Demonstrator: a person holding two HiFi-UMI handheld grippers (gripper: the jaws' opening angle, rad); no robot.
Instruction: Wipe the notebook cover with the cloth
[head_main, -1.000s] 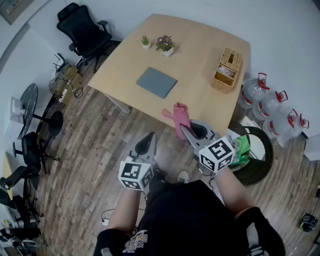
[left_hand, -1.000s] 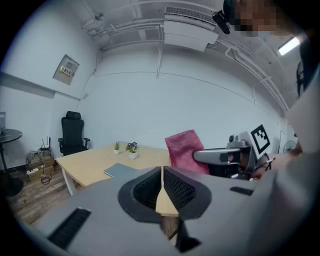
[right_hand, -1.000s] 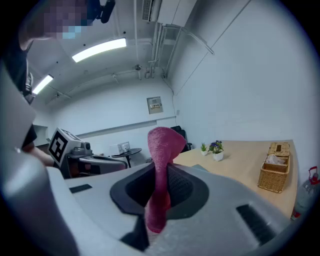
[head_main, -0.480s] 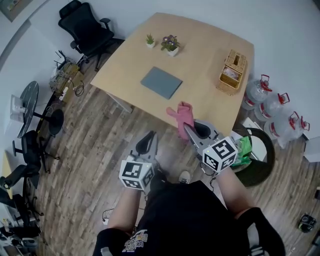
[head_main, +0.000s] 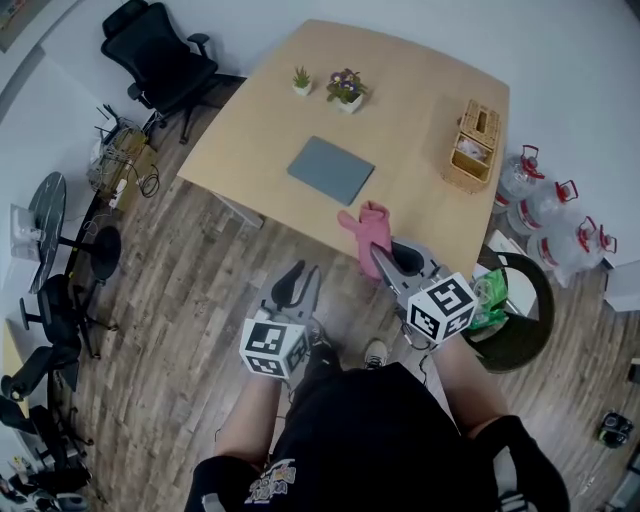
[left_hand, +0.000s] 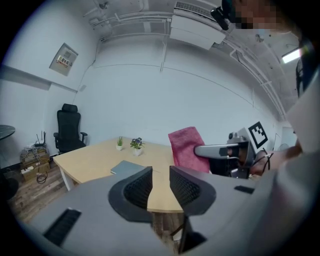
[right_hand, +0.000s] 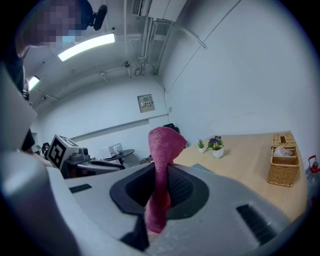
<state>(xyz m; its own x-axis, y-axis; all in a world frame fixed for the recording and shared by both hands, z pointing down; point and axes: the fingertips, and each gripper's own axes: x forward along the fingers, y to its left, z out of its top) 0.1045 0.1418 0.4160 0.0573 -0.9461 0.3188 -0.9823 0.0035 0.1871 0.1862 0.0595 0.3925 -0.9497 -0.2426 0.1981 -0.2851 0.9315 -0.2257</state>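
A grey notebook (head_main: 331, 170) lies flat on the wooden table (head_main: 410, 110), also seen as the notebook (left_hand: 125, 167) in the left gripper view. My right gripper (head_main: 382, 258) is shut on a pink cloth (head_main: 368, 228), which hangs over the table's near edge; the cloth (right_hand: 161, 165) stands up between its jaws. My left gripper (head_main: 301, 276) hovers over the floor short of the table; its jaws have just been opening and stand apart with nothing between them. The left gripper (left_hand: 160, 186) points at the table, the cloth (left_hand: 186, 148) to its right.
Two small potted plants (head_main: 332, 84) stand at the table's far side, a wicker basket (head_main: 474, 144) at its right. A black office chair (head_main: 160, 62) is at the far left. Water jugs (head_main: 550, 215) and a round bin (head_main: 515, 312) sit on the floor at right.
Both grippers have moved forward towards the table. The left jaws, shut before, now stand apart. The pink cloth stays in the right gripper.
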